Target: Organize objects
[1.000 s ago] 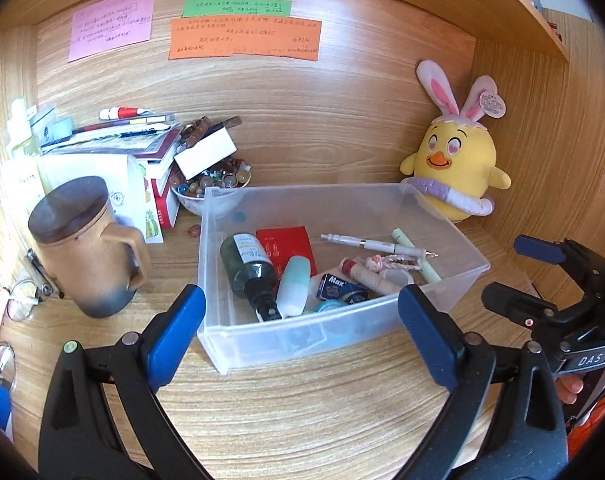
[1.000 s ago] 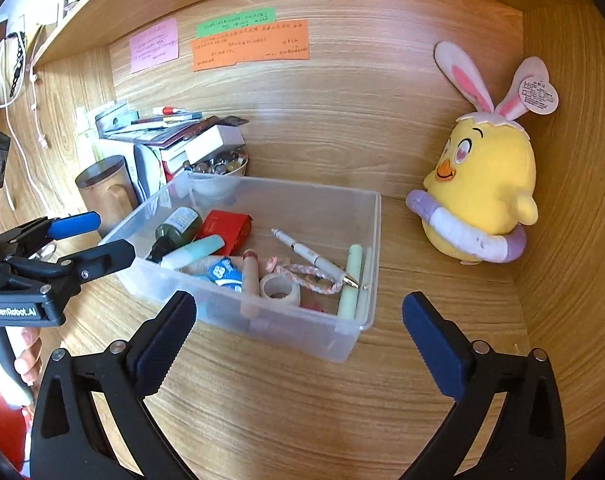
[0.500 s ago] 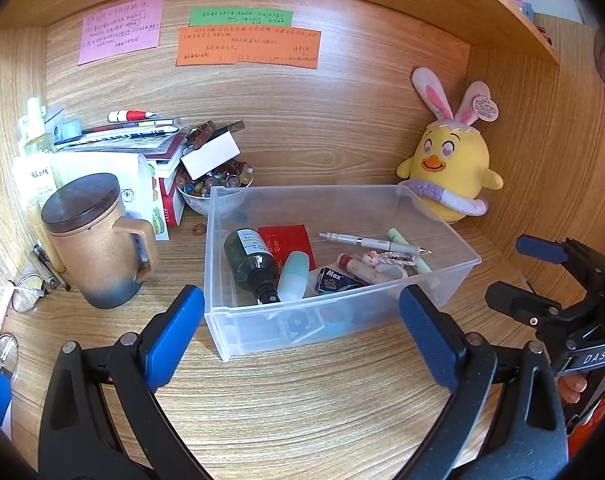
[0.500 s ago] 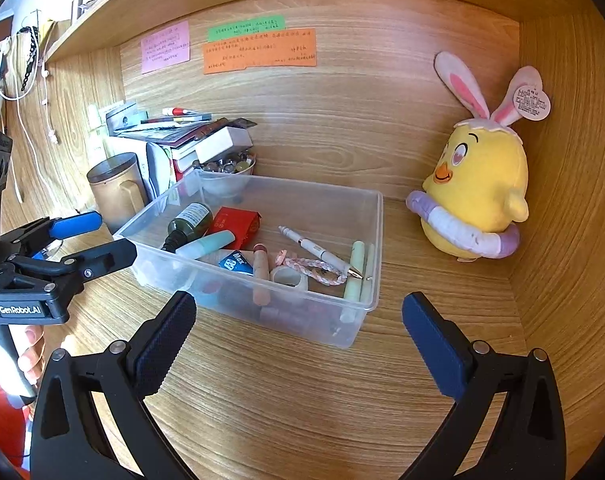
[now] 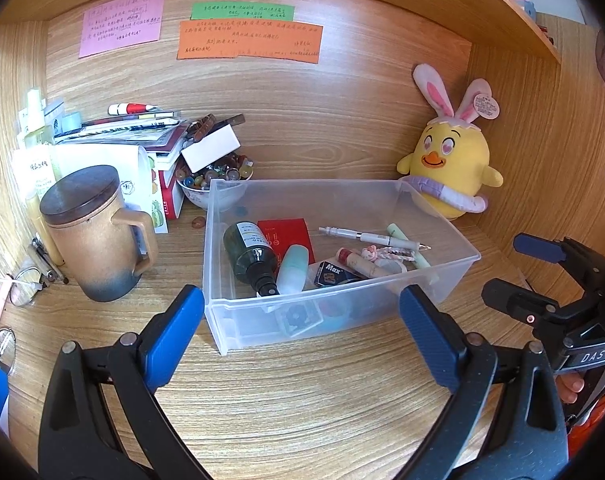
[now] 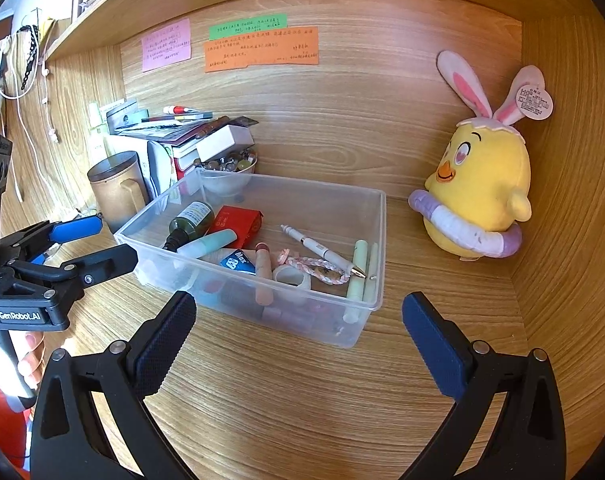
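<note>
Facing the clear bin (image 5: 454,258) on the desk, left gripper (image 5: 302,330) and right gripper (image 6: 298,332) both hover empty, jaws spread wide. Bin sits just ahead of both. White pen (image 6: 322,251) inside lies diagonal, tip toward the right gripper; judged the right hand's pick.

a lidded mug (image 5: 92,236) is standing left of the storage bin (image 5: 442,236); a plush chick (image 5: 448,174) is sitting behind its right end.
</note>
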The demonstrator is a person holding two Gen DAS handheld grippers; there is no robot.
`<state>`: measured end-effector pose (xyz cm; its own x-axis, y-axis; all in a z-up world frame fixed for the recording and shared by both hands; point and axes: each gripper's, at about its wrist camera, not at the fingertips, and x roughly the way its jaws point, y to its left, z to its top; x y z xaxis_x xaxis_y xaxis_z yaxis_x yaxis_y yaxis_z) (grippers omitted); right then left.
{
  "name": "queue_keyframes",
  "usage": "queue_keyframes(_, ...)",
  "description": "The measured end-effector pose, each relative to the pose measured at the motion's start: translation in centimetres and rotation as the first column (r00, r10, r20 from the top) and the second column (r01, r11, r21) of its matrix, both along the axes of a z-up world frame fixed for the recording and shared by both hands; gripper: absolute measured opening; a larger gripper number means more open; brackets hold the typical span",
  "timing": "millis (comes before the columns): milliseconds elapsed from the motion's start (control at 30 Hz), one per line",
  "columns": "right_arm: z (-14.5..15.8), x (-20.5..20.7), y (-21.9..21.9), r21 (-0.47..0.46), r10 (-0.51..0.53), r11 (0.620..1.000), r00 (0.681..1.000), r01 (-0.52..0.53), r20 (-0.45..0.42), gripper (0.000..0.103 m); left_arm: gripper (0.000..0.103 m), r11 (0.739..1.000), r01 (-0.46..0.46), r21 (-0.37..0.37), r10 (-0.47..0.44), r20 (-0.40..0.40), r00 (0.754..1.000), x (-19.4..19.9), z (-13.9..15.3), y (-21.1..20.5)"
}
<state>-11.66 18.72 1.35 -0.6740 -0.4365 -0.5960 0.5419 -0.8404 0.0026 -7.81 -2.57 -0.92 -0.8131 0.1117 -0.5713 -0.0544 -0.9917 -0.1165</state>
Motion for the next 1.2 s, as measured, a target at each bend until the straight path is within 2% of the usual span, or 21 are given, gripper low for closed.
queue_keyframes(1067, -0.40, -0.15, 0.01, -0.005, -0.007, 1.000, 1.000, 0.008, 0.024, 0.103, 0.099, 1.000, 0.002, 0.009, -0.002, -0.006, 1.000, 0.23, 0.03, 0.46)
queue_keyframes(1200, -0.42, -0.22, 0.07, -0.006, -0.006, 1.000, 1.000, 0.006, 0.024, 0.103, 0.099, 1.000, 0.015, 0.021, -0.016, 0.014, 1.000, -0.05, -0.18, 0.47)
